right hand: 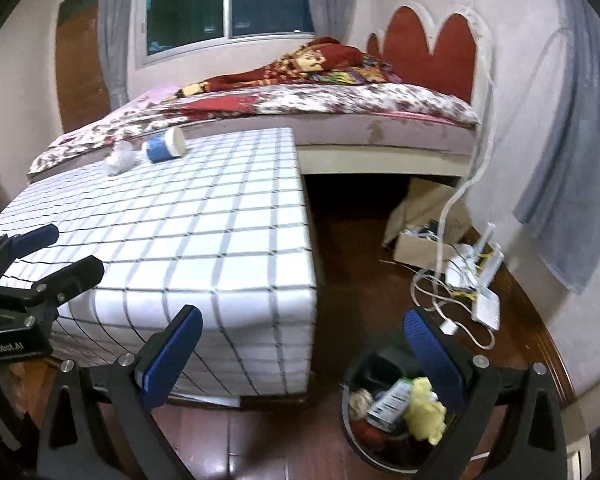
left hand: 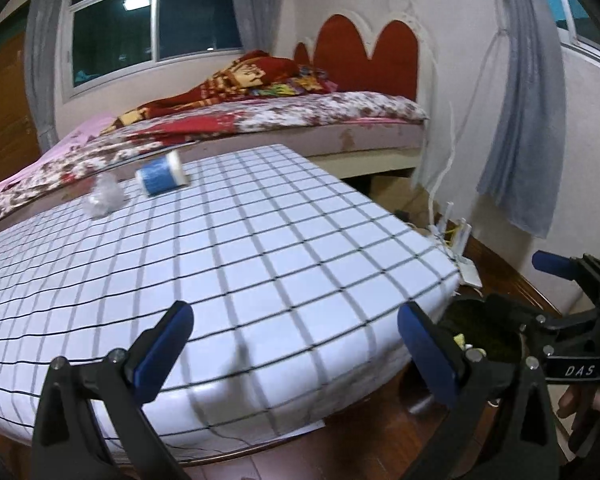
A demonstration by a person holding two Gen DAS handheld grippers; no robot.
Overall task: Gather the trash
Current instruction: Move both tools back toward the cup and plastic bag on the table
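Note:
A blue and white paper cup [left hand: 162, 175] lies on its side at the far end of the checked table [left hand: 260, 264], with a crumpled white wad [left hand: 105, 197] to its left. Both show in the right wrist view: the cup [right hand: 165, 147] and the wad [right hand: 121, 157]. A black trash bin [right hand: 396, 404] on the floor to the right of the table holds a yellow wad, a small carton and other scraps. My left gripper [left hand: 294, 344] is open and empty over the table's near edge. My right gripper [right hand: 302, 354] is open and empty above the bin.
A bed [right hand: 340, 108] with a floral sheet and red blanket stands behind the table. A router, white cables [right hand: 472, 280] and a cardboard box [right hand: 416, 246] lie on the wooden floor at the right. Grey curtains hang by the wall.

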